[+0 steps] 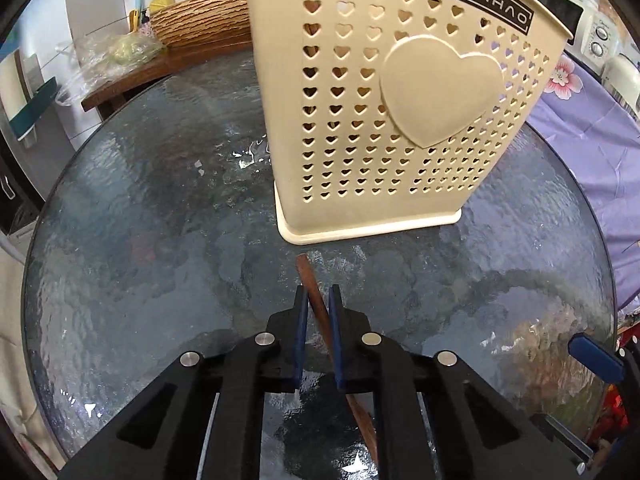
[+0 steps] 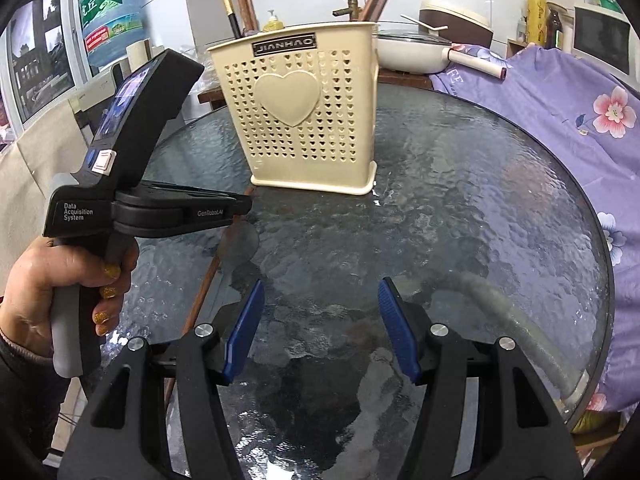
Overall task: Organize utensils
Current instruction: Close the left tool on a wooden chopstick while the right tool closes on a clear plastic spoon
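left gripper (image 1: 318, 300): jaws nearly closed, tilted down | right gripper (image 2: 320, 292): jaws apart, seemingly empty

The right hand-held gripper (image 2: 322, 332) hung wide open over the glass counter (image 2: 480, 208). A hand (image 2: 60, 280) held the left hand-held gripper (image 2: 246, 204) low beside the cream utensil holder (image 2: 304, 120), over a brown chopstick (image 2: 208, 280)

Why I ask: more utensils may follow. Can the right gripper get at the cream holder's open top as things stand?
Probably yes: the right gripper is open and empty, with only bare glass table before the cream holder, whose top looks partly filled.
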`<act>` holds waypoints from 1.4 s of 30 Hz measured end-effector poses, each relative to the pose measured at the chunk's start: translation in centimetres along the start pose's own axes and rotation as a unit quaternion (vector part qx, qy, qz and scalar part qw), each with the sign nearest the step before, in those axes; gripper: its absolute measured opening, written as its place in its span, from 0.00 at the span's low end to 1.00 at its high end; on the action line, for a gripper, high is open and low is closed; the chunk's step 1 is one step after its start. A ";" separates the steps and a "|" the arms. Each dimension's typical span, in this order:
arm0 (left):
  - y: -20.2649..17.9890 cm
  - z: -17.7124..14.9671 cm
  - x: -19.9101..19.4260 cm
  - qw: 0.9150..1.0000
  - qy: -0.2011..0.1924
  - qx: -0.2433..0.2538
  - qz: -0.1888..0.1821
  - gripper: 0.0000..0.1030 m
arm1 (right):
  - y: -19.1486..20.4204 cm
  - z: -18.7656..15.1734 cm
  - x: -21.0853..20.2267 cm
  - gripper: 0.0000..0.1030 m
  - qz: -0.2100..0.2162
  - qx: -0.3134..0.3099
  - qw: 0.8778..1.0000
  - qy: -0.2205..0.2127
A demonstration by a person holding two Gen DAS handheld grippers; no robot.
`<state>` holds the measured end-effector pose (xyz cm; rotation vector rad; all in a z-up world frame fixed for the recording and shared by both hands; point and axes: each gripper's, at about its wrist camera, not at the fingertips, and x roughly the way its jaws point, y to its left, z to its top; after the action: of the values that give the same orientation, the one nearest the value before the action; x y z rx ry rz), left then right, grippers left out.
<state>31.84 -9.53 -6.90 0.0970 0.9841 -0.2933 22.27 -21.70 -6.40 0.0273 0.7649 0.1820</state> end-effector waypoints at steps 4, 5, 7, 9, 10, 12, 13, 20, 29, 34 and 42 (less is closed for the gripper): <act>1.0 -0.4 -0.4 1.000 0.000 -0.002 0.001 0.08 | 1.1 0.6 0.5 0.57 0.007 -0.013 1.000 0.008; 1.2 -0.6 -0.6 1.000 0.000 -0.004 0.000 0.07 | 1.3 0.7 0.6 0.57 0.009 -0.015 1.000 0.010; 2.0 -0.9 -0.8 1.000 0.001 -0.009 -0.003 0.07 | 2.1 1.0 1.2 0.57 0.017 -0.019 1.000 0.017; 3.0 -1.3 -1.0 1.000 -0.001 -0.014 0.002 0.07 | 3.0 1.2 1.9 0.57 0.026 -0.026 0.999 0.029; 3.2 -1.5 -1.1 1.000 -0.001 -0.015 0.003 0.07 | 3.4 1.2 2.3 0.57 0.026 -0.032 0.999 0.035; 4.2 -1.8 -1.3 1.000 -0.001 -0.025 0.000 0.07 | 4.3 1.3 3.2 0.57 0.024 -0.042 0.998 0.049; 4.4 -1.9 -1.4 1.000 -0.001 -0.028 -0.001 0.07 | 4.8 1.3 3.7 0.57 0.025 -0.045 0.997 0.056; 5.2 -2.0 -1.5 0.999 0.000 -0.035 -0.007 0.07 | 7.0 1.9 5.9 0.57 0.024 -0.052 0.995 0.081; 5.5 -1.8 -1.3 0.999 0.004 -0.032 -0.011 0.07 | 7.9 3.0 7.8 0.49 0.008 -0.048 0.995 0.090; 5.0 -1.7 -1.3 1.000 0.006 -0.022 -0.004 0.07 | 7.8 4.0 8.6 0.41 -0.001 -0.041 0.995 0.088; 3.8 -2.0 -1.4 1.000 0.001 -0.003 0.022 0.07 | 8.5 4.6 9.6 0.36 -0.014 -0.056 0.995 0.079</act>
<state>30.63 -5.22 -7.06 0.1124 0.9833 -0.2503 30.97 -11.47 -8.91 -0.1046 0.9119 0.2010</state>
